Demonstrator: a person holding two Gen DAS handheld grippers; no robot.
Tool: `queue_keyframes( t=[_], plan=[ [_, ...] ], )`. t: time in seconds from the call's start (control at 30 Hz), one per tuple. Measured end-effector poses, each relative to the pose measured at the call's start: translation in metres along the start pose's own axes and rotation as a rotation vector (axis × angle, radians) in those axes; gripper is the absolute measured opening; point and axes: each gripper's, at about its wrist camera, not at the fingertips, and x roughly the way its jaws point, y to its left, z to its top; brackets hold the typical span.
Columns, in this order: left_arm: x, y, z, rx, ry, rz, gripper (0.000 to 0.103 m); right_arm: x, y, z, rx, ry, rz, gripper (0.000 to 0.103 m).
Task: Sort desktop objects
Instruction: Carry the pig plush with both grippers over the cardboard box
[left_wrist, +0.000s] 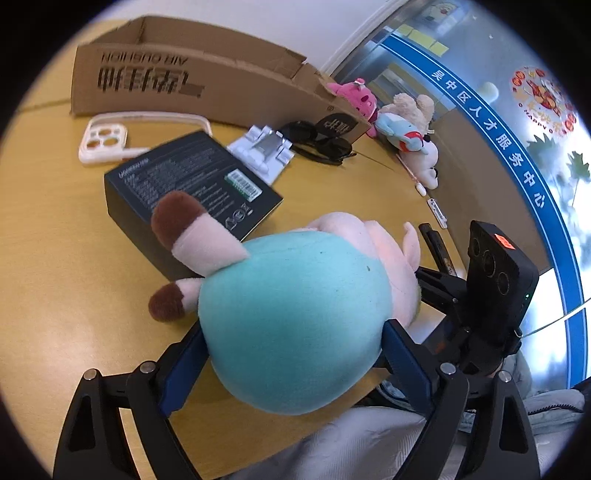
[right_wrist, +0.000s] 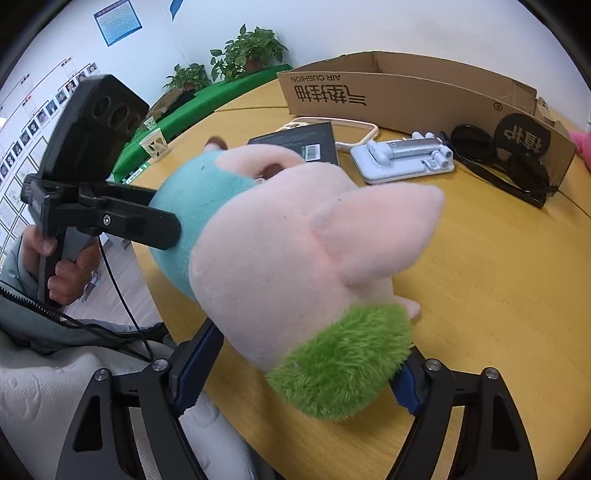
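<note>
A plush pig with a teal body (left_wrist: 291, 325), pink head and green tuft (right_wrist: 343, 365) lies near the front edge of the yellow table (right_wrist: 498, 277). My left gripper (left_wrist: 295, 343) has its blue pads (left_wrist: 184, 362) pressed on either side of the teal body. My right gripper (right_wrist: 303, 362) is shut on the pink head by the green tuft. In the right wrist view the left gripper's finger (right_wrist: 147, 225) lies against the teal side. The brown-tipped legs (left_wrist: 177, 218) point toward a black box (left_wrist: 192, 184).
A long open cardboard box (left_wrist: 192, 74) stands at the back. In front of it lie a white phone case (left_wrist: 103, 142), a white stand (left_wrist: 264, 149) and black sunglasses (left_wrist: 317, 142). Several small plush toys (left_wrist: 402, 129) sit at the table's edge. A person's hand (right_wrist: 62, 266) holds the left gripper.
</note>
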Motion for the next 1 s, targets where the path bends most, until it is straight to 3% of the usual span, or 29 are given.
queue_keyframes(
  t=[0.07,0.2,0.4,0.63,1.0],
  plan=[
    [-0.007,-0.006,0.005,0.025,-0.021,0.007,0.090,-0.003,0.001,0.007,-0.001,-0.038,-0.009,0.078],
    [-0.033,-0.025,0.023,0.103,-0.103,0.019,0.090,-0.045,0.007,0.029,-0.025,-0.218,-0.051,0.078],
    [-0.069,-0.053,0.076,0.251,-0.258,0.081,0.089,-0.103,0.019,0.092,-0.156,-0.402,-0.139,0.078],
    [-0.103,-0.058,0.130,0.345,-0.397,0.127,0.089,-0.123,0.014,0.155,-0.200,-0.478,-0.170,0.078],
    [-0.128,-0.040,0.214,0.403,-0.508,0.186,0.088,-0.098,-0.022,0.251,-0.157,-0.494,-0.155,0.078]
  ],
)
